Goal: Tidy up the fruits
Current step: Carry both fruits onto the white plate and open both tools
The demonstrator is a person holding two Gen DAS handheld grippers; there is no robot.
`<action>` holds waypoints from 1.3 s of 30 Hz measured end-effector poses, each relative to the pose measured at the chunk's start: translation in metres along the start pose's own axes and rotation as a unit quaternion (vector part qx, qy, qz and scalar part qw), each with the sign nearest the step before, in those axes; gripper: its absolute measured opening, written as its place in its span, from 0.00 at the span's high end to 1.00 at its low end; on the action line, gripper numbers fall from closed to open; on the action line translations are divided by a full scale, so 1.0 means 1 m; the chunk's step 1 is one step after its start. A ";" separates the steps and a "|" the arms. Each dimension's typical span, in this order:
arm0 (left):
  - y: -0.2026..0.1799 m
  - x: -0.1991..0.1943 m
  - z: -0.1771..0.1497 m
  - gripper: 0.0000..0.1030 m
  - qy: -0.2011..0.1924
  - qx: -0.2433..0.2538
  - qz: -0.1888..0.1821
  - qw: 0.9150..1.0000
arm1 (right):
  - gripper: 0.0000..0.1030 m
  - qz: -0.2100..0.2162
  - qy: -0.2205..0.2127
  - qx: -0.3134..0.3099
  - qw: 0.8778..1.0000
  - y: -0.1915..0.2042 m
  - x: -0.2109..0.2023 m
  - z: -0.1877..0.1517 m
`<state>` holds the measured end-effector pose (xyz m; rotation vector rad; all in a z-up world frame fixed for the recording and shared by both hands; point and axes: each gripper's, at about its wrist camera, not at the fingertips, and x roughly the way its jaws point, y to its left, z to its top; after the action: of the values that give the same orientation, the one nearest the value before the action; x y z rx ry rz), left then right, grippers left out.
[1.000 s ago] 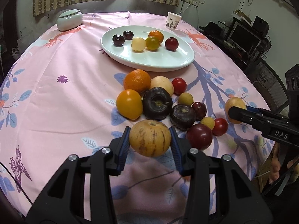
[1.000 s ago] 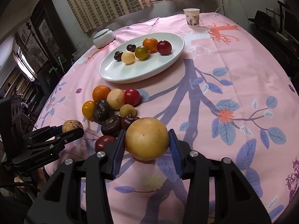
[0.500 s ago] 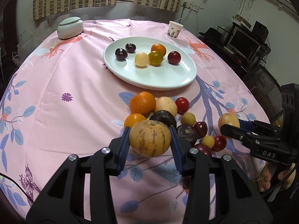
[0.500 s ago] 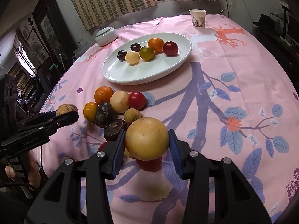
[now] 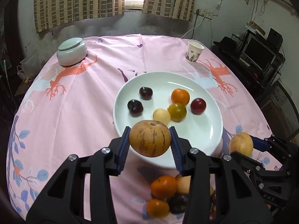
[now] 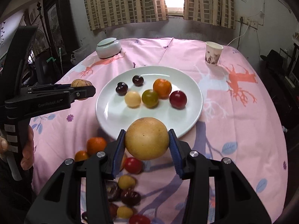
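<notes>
Left gripper (image 5: 150, 141) (blue-ribbed) around striped melon (image 5: 150, 138)

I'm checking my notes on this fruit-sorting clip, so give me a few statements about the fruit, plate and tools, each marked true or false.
1. The left tool holds a striped tan fruit. True.
2. The right tool is empty. False: it grips a plain yellow fruit.
3. The white plate holds six fruits. True.
4. The paper cup lies tipped over. False: it stands upright.
5. All fruit is on the plate. False: a pile of fruit lies on the tablecloth.
</notes>
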<state>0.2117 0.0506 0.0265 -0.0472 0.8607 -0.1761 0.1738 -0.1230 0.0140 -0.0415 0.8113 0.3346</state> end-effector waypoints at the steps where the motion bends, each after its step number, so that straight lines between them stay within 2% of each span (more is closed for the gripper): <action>1: 0.000 0.008 0.009 0.59 -0.002 -0.003 0.002 1.000 | 0.56 -0.005 -0.001 -0.002 1.000 -0.002 0.007 0.007; 6: -0.002 0.058 0.038 0.59 0.022 -0.022 0.000 1.000 | 0.56 -0.005 0.021 0.006 1.000 -0.010 0.055 0.028; 9: -0.006 0.084 0.046 0.59 0.036 -0.018 0.016 0.999 | 0.56 -0.022 0.027 0.009 0.999 -0.017 0.076 0.035; 12: -0.006 0.101 0.047 0.59 0.049 -0.024 0.018 0.998 | 0.56 -0.009 0.048 0.030 0.998 -0.030 0.095 0.035; 16: -0.010 0.117 0.047 0.59 0.060 -0.018 0.020 0.998 | 0.56 -0.007 0.061 0.041 0.997 -0.039 0.110 0.030; 20: -0.012 0.123 0.048 0.58 0.066 -0.017 0.025 0.997 | 0.55 -0.009 0.040 0.034 0.999 -0.038 0.108 0.034; 21: -0.011 0.122 0.049 0.53 0.062 -0.019 0.028 0.998 | 0.55 -0.014 0.033 0.026 0.999 -0.037 0.107 0.034; 22: -0.011 0.119 0.050 0.45 0.058 -0.020 0.031 0.998 | 0.48 -0.017 0.027 0.017 0.999 -0.035 0.106 0.035; 23: -0.010 0.113 0.051 0.30 0.051 -0.022 0.029 0.998 | 0.37 -0.022 0.021 0.010 0.999 -0.033 0.104 0.034; 24: -0.010 0.105 0.053 0.27 0.041 -0.025 0.026 0.999 | 0.35 -0.027 0.012 0.005 1.000 -0.032 0.101 0.034; 28: -0.007 0.065 0.051 0.25 0.015 -0.029 0.024 0.999 | 0.35 -0.039 -0.015 -0.017 0.999 -0.027 0.087 0.031; 30: -0.005 0.041 0.042 0.20 0.004 -0.036 0.008 0.999 | 0.35 -0.042 -0.016 -0.016 0.999 -0.028 0.079 0.028; 33: -0.005 0.008 0.015 0.17 -0.009 -0.026 0.002 1.000 | 0.35 -0.020 0.004 -0.003 1.000 -0.024 0.061 0.021; 36: 0.002 -0.017 -0.023 0.12 -0.014 -0.027 0.002 1.000 | 0.33 0.008 0.013 -0.020 1.000 -0.008 0.031 0.004; 39: 0.012 -0.032 -0.070 0.12 -0.005 -0.034 0.004 0.999 | 0.11 0.005 0.011 -0.047 0.999 0.008 -0.005 -0.030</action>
<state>0.1401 0.0698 0.0037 -0.1081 0.8561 -0.1386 0.1475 -0.1214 -0.0024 -0.1287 0.8166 0.3828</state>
